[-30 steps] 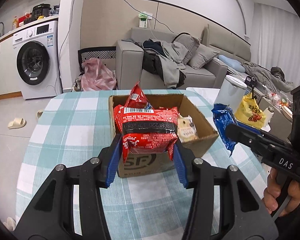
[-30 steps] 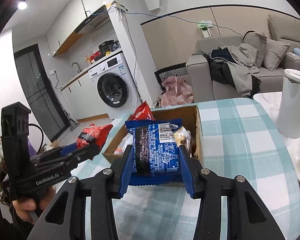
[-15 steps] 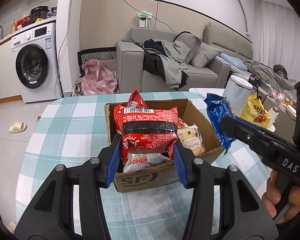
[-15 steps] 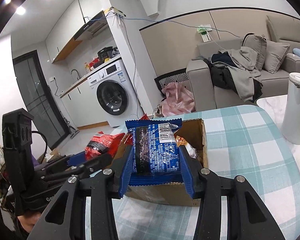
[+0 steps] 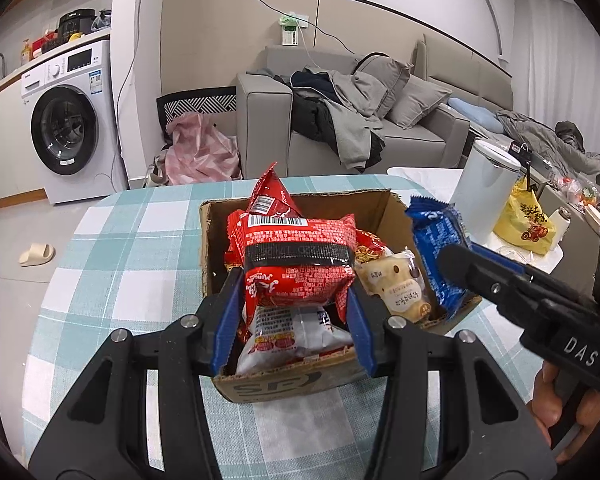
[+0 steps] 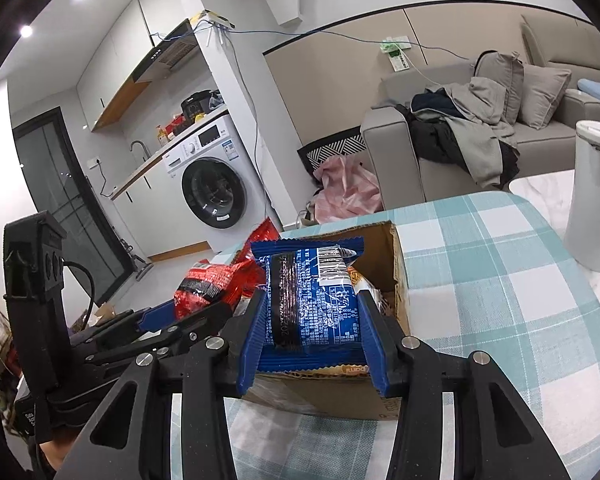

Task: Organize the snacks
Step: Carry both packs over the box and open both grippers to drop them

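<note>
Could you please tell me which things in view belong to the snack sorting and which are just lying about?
Part of the job:
- red foil snack packet, clamped in left gripper
- blue foil snack packet, clamped in right gripper
- brown cardboard box holding snacks

Just lying about:
- white cylindrical bin
- yellow plastic bag
- beige slipper
</note>
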Demonstrator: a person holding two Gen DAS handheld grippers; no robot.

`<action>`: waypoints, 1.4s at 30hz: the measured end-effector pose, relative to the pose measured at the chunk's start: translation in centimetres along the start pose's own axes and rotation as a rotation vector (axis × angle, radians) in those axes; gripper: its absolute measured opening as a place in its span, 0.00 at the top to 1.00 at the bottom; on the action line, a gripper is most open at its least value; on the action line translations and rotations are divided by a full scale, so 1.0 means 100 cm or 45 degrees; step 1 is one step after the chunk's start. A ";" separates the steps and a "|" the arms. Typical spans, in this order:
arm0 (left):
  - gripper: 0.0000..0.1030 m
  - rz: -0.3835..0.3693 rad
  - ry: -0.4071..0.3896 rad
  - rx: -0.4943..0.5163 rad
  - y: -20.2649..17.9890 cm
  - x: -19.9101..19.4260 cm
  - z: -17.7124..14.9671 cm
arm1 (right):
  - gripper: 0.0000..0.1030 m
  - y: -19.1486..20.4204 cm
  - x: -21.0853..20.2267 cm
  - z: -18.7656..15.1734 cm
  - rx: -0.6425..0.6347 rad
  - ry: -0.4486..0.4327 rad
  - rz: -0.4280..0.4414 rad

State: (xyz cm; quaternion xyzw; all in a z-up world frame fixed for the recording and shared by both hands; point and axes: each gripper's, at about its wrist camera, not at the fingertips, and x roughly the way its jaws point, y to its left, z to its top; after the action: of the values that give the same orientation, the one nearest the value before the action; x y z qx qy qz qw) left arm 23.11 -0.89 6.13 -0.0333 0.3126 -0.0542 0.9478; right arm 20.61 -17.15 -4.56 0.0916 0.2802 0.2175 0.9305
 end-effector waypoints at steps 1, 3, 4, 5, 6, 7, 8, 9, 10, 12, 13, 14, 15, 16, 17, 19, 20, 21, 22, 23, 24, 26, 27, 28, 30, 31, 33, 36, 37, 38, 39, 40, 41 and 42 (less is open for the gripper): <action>0.56 -0.007 0.003 -0.002 0.000 0.003 0.001 | 0.57 -0.001 0.002 0.000 -0.001 0.007 -0.001; 0.56 -0.009 0.000 0.006 -0.001 0.006 0.001 | 0.57 -0.001 0.004 -0.001 -0.002 0.010 0.001; 0.56 -0.003 0.000 0.012 -0.002 0.008 0.001 | 0.57 -0.002 0.005 -0.001 0.001 0.010 0.001; 0.56 0.002 0.001 0.017 -0.004 0.011 0.002 | 0.57 -0.003 0.006 -0.001 0.006 0.013 0.004; 0.56 0.003 0.001 0.020 -0.004 0.012 0.002 | 0.57 -0.003 0.006 -0.001 0.008 0.014 0.005; 0.56 0.005 0.002 0.024 -0.005 0.015 0.002 | 0.57 -0.003 0.008 -0.001 0.009 0.020 0.005; 0.56 0.005 0.004 0.029 -0.006 0.018 0.003 | 0.57 -0.003 0.009 0.000 0.007 0.022 0.006; 0.56 0.007 0.008 0.033 -0.006 0.021 0.003 | 0.57 -0.003 0.011 0.000 0.006 0.023 0.006; 0.56 0.009 0.013 0.035 -0.006 0.023 0.003 | 0.57 -0.004 0.014 0.000 0.005 0.027 0.002; 0.56 0.008 0.024 0.029 -0.005 0.029 0.002 | 0.57 -0.005 0.019 0.000 0.007 0.040 -0.005; 0.56 0.004 0.027 0.026 -0.004 0.032 0.002 | 0.57 -0.006 0.023 -0.001 0.006 0.051 -0.011; 0.56 0.004 0.028 0.026 -0.004 0.034 0.002 | 0.57 -0.007 0.026 -0.002 0.004 0.059 -0.017; 0.56 0.007 0.027 0.031 -0.005 0.036 0.002 | 0.57 -0.007 0.028 -0.003 -0.006 0.062 -0.030; 0.56 0.010 0.023 0.036 -0.004 0.037 0.001 | 0.57 -0.007 0.030 -0.004 -0.014 0.063 -0.042; 0.56 0.012 0.024 0.039 -0.004 0.039 0.001 | 0.57 -0.008 0.032 -0.005 -0.016 0.066 -0.051; 0.56 0.009 0.027 0.036 -0.002 0.043 0.000 | 0.56 -0.009 0.035 -0.006 -0.021 0.077 -0.057; 0.55 0.013 0.025 0.035 -0.002 0.044 0.000 | 0.56 -0.008 0.036 -0.006 -0.034 0.076 -0.066; 0.55 0.019 0.023 0.037 -0.001 0.045 0.000 | 0.56 -0.007 0.037 -0.005 -0.050 0.083 -0.076; 0.55 0.024 0.023 0.039 0.000 0.046 0.000 | 0.56 -0.006 0.038 -0.005 -0.064 0.085 -0.087; 0.55 0.026 0.024 0.038 0.000 0.048 0.001 | 0.56 -0.006 0.038 -0.005 -0.070 0.084 -0.091; 0.55 0.022 0.026 0.034 0.001 0.048 0.002 | 0.55 -0.006 0.039 -0.005 -0.071 0.088 -0.090; 0.54 0.005 0.033 0.020 0.004 0.046 0.002 | 0.50 -0.005 0.037 -0.005 -0.078 0.084 -0.085; 0.54 0.000 0.033 0.017 0.005 0.044 0.003 | 0.47 -0.004 0.033 -0.004 -0.094 0.068 -0.087; 0.53 -0.002 0.032 0.016 0.006 0.042 0.003 | 0.44 -0.002 0.030 -0.004 -0.110 0.055 -0.097; 0.47 -0.016 0.032 0.021 0.008 0.036 0.002 | 0.30 0.001 0.022 -0.004 -0.145 0.017 -0.131; 0.44 -0.027 0.024 0.019 0.008 0.032 0.001 | 0.27 0.001 0.018 -0.004 -0.155 0.004 -0.137; 0.37 -0.049 0.005 0.003 0.011 0.022 -0.001 | 0.14 0.000 0.012 -0.004 -0.172 0.005 -0.145; 0.17 -0.077 -0.021 -0.020 0.017 0.007 -0.007 | 0.03 -0.001 0.002 -0.006 -0.199 0.009 -0.144; 0.13 -0.074 -0.033 -0.025 0.019 0.000 -0.009 | 0.01 -0.002 -0.002 -0.008 -0.203 0.003 -0.141; 0.06 -0.062 -0.047 -0.030 0.021 -0.006 -0.012 | 0.00 -0.003 -0.006 -0.010 -0.200 -0.001 -0.133; 0.01 -0.053 -0.058 -0.032 0.022 -0.011 -0.015 | 0.00 -0.005 -0.010 -0.011 -0.188 -0.002 -0.123; 0.01 -0.050 -0.073 -0.031 0.023 -0.017 -0.018 | 0.00 -0.006 -0.014 -0.013 -0.181 -0.006 -0.111; 0.01 -0.052 -0.083 -0.027 0.024 -0.022 -0.021 | 0.00 -0.007 -0.018 -0.015 -0.174 -0.016 -0.096; 0.01 -0.045 -0.092 -0.025 0.025 -0.028 -0.025 | 0.00 -0.008 -0.022 -0.016 -0.172 -0.025 -0.091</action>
State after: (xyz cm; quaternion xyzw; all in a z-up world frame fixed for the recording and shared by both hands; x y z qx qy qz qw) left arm 19.60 1.88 5.51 -0.0500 0.2780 -0.0665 0.9570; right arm 18.40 -18.79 -5.08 0.0207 0.2587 0.2017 0.9444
